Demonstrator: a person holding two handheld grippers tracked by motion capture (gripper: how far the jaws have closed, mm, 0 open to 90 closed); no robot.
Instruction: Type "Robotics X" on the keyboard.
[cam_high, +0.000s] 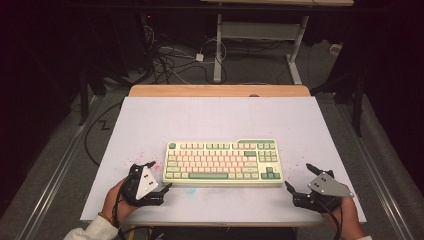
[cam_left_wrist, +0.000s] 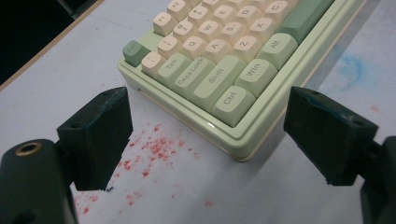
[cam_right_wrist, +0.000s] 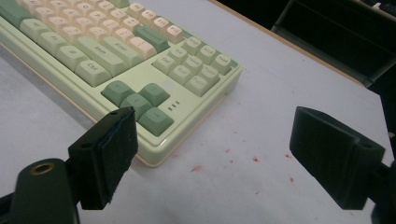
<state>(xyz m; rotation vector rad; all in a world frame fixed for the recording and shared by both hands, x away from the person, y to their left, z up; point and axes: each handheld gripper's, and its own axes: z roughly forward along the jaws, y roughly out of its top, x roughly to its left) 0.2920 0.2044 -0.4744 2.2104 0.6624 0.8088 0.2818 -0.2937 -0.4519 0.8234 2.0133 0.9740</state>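
Dark room behind, cables (cam_high: 165, 60) on the floor and a desk frame (cam_high: 260, 35) beyond the far edge. White table (cam_high: 220, 117) with a wooden strip (cam_high: 220, 90) along its far side; red specks (cam_left_wrist: 154, 149) and a faint blue smear (cam_left_wrist: 350, 70) stain the surface near the front.

Keyboard (cam_high: 223, 161) — pale green case, cream and green keys — lies flat at the middle of the table, toward the near edge, long side facing the person.

Left gripper (cam_high: 159, 176) sits just off the keyboard's left end, near its front corner, not touching. In the left gripper view the jaws stand wide apart, holding nothing; the Ctrl corner (cam_left_wrist: 232, 100) lies between and ahead of them.

Right gripper (cam_high: 300, 178) sits off the keyboard's right end — jaws likewise spread, nothing between them. In the right gripper view the arrow-key corner (cam_right_wrist: 140, 105) lies just behind the left-hand jaw; contact cannot be told.

Each hand (cam_high: 114, 200) holds its gripper low at the table's near edge.
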